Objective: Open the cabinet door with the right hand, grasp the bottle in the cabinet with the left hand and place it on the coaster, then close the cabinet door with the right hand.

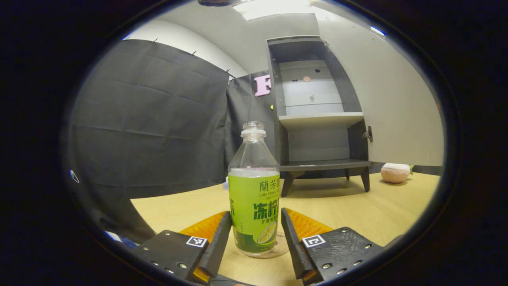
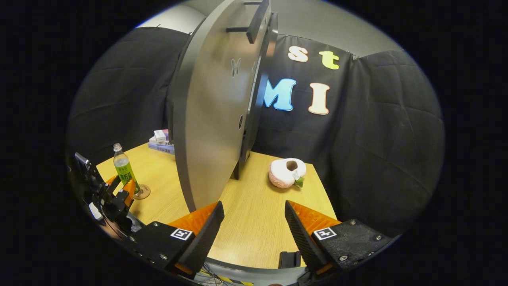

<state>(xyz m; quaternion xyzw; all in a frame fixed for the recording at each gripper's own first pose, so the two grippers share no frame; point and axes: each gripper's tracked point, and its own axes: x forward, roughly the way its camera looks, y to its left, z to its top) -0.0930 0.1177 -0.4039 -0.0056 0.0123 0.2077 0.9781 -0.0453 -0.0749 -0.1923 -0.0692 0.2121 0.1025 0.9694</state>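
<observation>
A clear bottle [image 1: 254, 190] with a green label stands upright on a round coaster [image 1: 278, 248] on the wooden table. My left gripper [image 1: 256, 238] is open, a finger on each side of the bottle with small gaps. Behind it the dark cabinet [image 1: 317, 119] stands with its shelves bare and its grey door [image 1: 397, 103] swung wide to the right. In the right gripper view my right gripper [image 2: 254, 230] is open and holds nothing, just in front of the door's [image 2: 210, 119] outer face. The bottle [image 2: 126, 171] and left gripper [image 2: 119, 190] sit at the far left.
A pink and white plush toy [image 2: 286, 172] lies on the table to the right of the cabinet, also seen as the plush toy [image 1: 395, 172]. Small boxes and a book [image 2: 160, 142] sit behind the cabinet's left side. Black cloth walls close in the table.
</observation>
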